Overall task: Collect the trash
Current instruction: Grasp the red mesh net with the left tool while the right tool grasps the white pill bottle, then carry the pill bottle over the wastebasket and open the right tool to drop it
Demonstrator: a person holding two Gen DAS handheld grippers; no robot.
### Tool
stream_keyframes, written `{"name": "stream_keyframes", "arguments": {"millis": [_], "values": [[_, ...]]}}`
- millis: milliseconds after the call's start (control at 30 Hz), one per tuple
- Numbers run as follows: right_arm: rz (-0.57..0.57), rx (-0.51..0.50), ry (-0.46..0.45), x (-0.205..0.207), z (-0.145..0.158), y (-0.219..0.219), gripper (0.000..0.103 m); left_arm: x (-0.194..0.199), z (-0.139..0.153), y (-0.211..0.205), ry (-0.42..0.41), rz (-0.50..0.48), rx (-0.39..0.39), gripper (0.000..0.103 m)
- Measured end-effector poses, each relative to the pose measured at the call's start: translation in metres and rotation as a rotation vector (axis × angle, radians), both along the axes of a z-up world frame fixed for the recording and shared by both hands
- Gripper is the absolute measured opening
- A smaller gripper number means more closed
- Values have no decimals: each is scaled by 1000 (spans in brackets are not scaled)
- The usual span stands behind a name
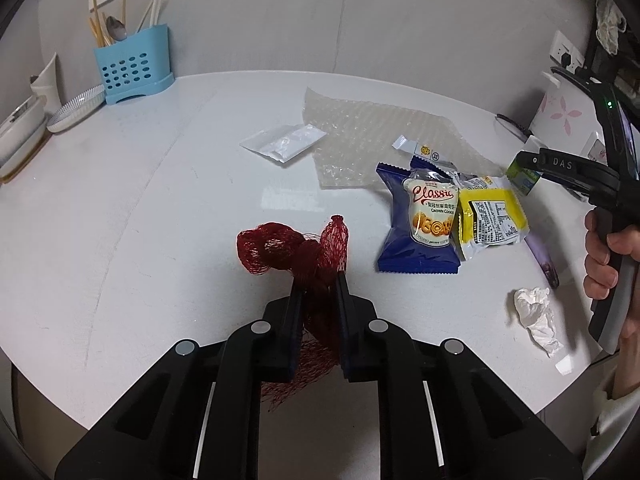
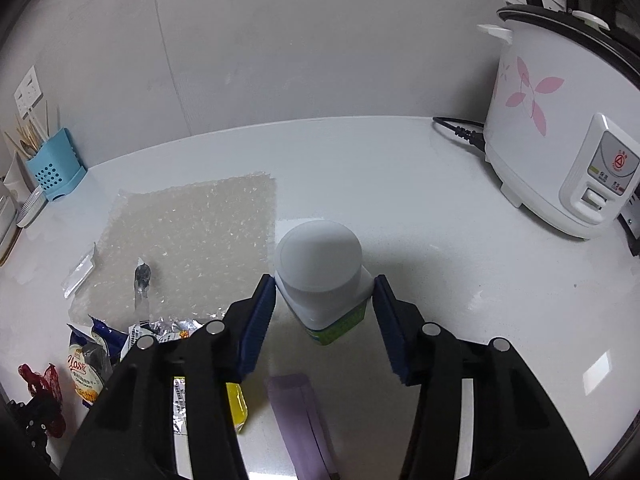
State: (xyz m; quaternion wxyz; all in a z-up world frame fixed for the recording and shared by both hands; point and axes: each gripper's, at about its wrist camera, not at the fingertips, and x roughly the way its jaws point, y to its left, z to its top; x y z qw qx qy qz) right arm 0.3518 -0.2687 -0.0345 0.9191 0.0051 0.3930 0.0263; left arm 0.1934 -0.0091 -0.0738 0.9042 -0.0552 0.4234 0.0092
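My left tongs [image 1: 320,280] pinch the red net [image 1: 280,250] left of the blue cookie bag [image 1: 416,224], my right tongs [image 2: 324,296] sit around the little bottle [image 2: 320,268], whether squeezing I cannot tell, and all other trash waits.

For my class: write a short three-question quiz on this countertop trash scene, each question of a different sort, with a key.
1. True or false: the left gripper has its jaws closed on the red mesh net bag.
2. Multiple choice: what stands between the jaws of the right gripper? A) crumpled white tissue B) white-capped bottle with green label C) blue cutlery holder
3. Fill in: the blue cookie packet lies beside a ____ snack packet.

Key: 1 true; 2 B, the white-capped bottle with green label; 3 yellow, the yellow snack packet.
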Motion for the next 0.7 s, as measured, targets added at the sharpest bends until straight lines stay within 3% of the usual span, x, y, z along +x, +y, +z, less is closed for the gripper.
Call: {"name": "stream_keyframes", "arguments": {"millis": [400, 700], "values": [[13, 8, -61, -53, 29, -4, 48, -26, 22, -10, -57, -20, 13, 14], [42, 17, -125, -120, 49, -3, 48, -54, 39, -19, -101, -44, 12, 14]]}}
